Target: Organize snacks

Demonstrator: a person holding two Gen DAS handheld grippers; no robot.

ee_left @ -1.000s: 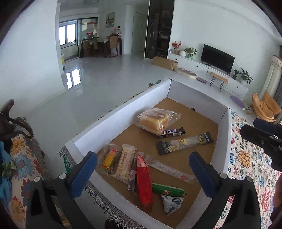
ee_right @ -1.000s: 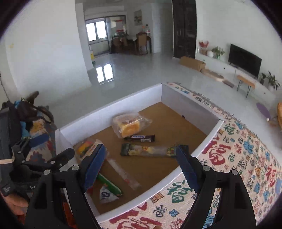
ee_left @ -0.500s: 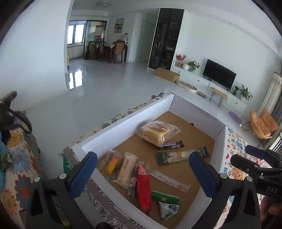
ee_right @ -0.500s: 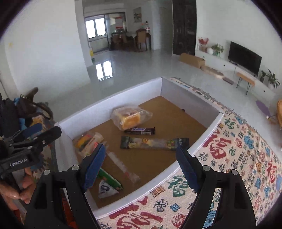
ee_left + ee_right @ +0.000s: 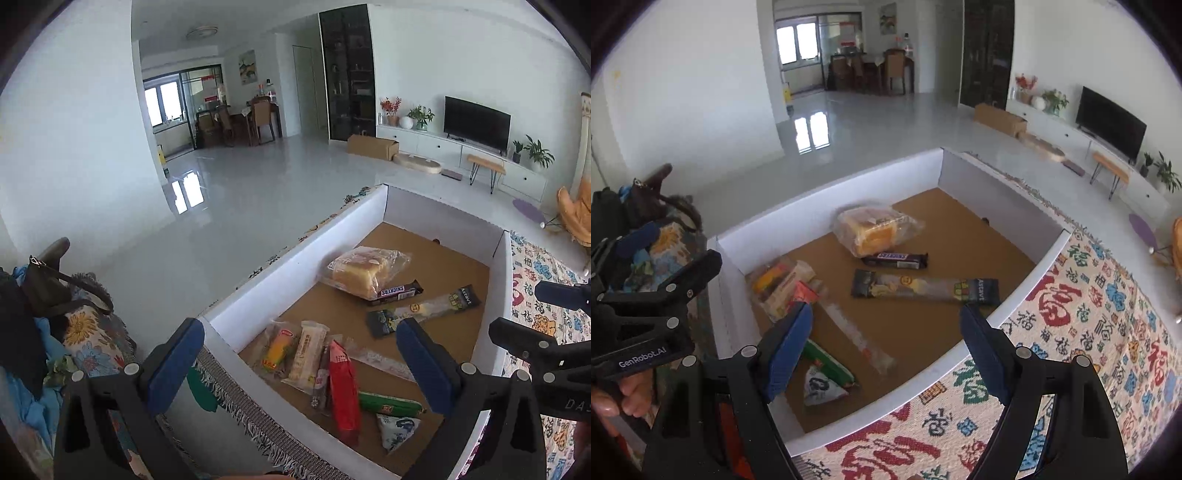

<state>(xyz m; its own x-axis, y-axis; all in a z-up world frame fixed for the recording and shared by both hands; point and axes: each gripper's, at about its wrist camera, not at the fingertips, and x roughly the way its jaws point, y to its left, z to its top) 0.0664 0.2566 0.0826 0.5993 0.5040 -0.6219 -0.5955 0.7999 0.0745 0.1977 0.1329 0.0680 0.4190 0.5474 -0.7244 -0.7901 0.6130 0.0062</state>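
A white-walled box [image 5: 295, 269] with a brown floor holds several snacks: a bagged bread [image 5: 364, 271], a Snickers bar [image 5: 399, 292], a long dark packet [image 5: 424, 308], a red packet [image 5: 343, 384], a green stick [image 5: 389, 402], a triangular pack [image 5: 397, 430] and two pale wrapped bars [image 5: 308, 356]. My left gripper [image 5: 299, 363] is open and empty above the box's near left corner. My right gripper [image 5: 886, 349] is open and empty above the box's near edge; the bread [image 5: 873, 230], Snickers [image 5: 895, 259] and dark packet [image 5: 923, 290] lie beyond it.
The box [image 5: 827, 188] sits on a patterned cloth with red characters [image 5: 1089, 325]. A floral cushion and dark bag [image 5: 55, 295] lie at the left. Open tiled floor, a TV [image 5: 476, 123] and a cardboard carton [image 5: 372, 146] are behind.
Both grippers have risen and drawn back from the box, so it looks smaller and farther. Both stay open; the snacks have not moved.
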